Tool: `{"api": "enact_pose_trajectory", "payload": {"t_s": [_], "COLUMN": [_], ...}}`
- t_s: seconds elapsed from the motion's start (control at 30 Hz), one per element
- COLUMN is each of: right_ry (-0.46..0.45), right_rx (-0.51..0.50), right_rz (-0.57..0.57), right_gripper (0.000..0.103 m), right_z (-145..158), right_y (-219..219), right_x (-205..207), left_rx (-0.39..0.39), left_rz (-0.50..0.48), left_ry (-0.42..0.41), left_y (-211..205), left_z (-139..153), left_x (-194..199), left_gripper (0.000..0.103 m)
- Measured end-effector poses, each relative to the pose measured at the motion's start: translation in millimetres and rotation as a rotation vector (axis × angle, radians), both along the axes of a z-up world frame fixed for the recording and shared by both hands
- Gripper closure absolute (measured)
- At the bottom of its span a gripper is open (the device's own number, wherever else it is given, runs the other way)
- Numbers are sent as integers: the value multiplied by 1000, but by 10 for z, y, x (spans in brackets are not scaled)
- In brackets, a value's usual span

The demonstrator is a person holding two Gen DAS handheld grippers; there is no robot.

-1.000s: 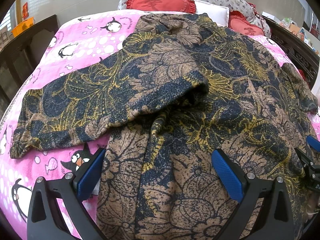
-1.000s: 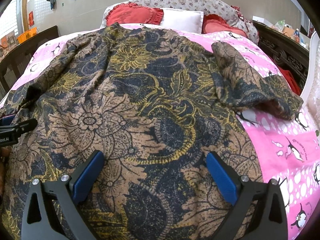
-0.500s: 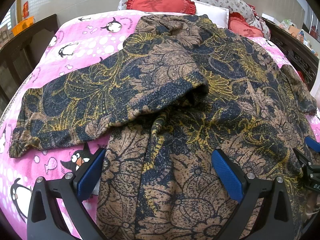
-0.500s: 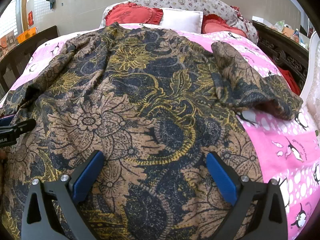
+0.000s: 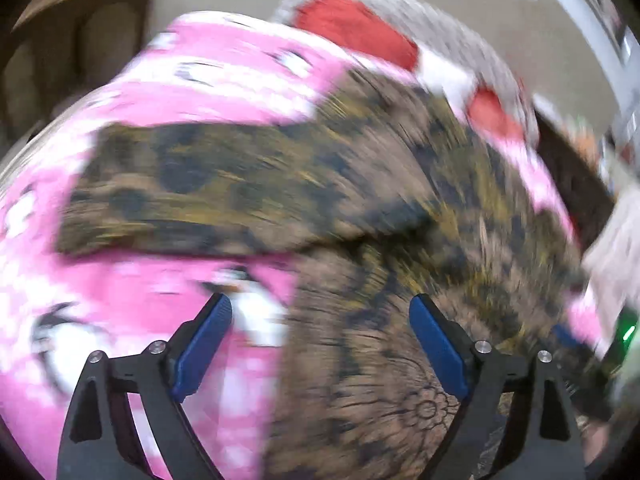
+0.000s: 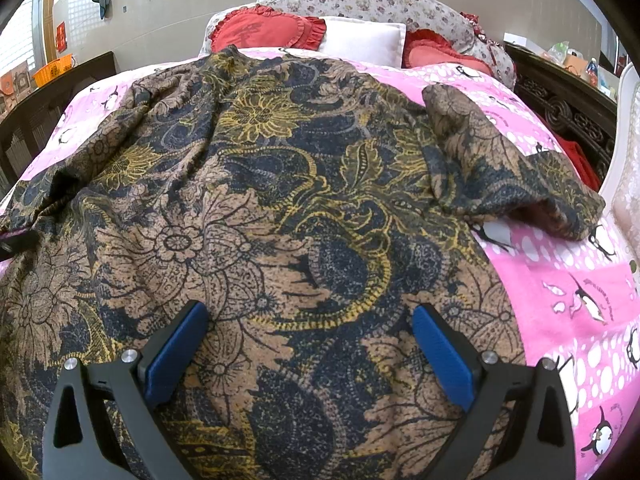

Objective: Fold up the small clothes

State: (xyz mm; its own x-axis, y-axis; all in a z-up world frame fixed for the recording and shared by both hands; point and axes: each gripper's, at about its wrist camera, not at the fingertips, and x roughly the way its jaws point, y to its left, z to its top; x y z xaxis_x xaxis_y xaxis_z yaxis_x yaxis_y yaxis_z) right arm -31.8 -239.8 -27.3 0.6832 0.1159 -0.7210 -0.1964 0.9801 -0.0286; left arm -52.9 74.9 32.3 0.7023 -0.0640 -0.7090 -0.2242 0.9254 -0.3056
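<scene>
A brown, navy and gold floral garment point(image 6: 280, 216) lies spread on the bed, hem towards me. Its right sleeve point(image 6: 500, 176) lies bent on the pink cover. In the blurred left wrist view the garment point(image 5: 380, 280) fills the right half and its left sleeve point(image 5: 208, 192) stretches out to the left. My left gripper point(image 5: 320, 344) is open and empty, over the garment's left edge and the pink cover. My right gripper point(image 6: 310, 350) is open and empty, just above the lower part of the garment.
The bed has a pink penguin-print cover point(image 6: 580, 292). Red heart cushions point(image 6: 264, 30), a white pillow point(image 6: 360, 42) and a floral pillow point(image 6: 372, 0) lie at the head. Dark carved wooden furniture point(image 6: 568, 100) stands on the right, a dark bench point(image 6: 48, 96) on the left.
The left gripper has swung quickly to the left, so its view is blurred and now shows more pink cover and the left sleeve. The right gripper has barely moved. Both stay open.
</scene>
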Motion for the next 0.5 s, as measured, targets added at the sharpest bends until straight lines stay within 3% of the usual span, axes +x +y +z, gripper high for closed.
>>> {"api": "enact_pose_trajectory", "payload": {"t_s": [0.1, 0.2, 0.27, 0.5], "right_ry": [0, 0, 0, 0], "right_rx": [0, 1, 0, 1], "right_rz": [0, 0, 0, 0], "right_gripper": [0, 0, 0, 0], "right_z": [1, 1, 1, 2], "right_y": [1, 0, 0, 3], "right_x": [0, 0, -2, 1], "left_rx": [-104, -354, -498, -579], "left_rz": [118, 230, 237, 293], "left_ry": [-23, -38, -41, -43], "left_y": [492, 1014, 1237, 1528], "left_z": [63, -57, -187, -364], "left_x": [-224, -444, -443, -117], "left_gripper": [28, 28, 29, 29]}}
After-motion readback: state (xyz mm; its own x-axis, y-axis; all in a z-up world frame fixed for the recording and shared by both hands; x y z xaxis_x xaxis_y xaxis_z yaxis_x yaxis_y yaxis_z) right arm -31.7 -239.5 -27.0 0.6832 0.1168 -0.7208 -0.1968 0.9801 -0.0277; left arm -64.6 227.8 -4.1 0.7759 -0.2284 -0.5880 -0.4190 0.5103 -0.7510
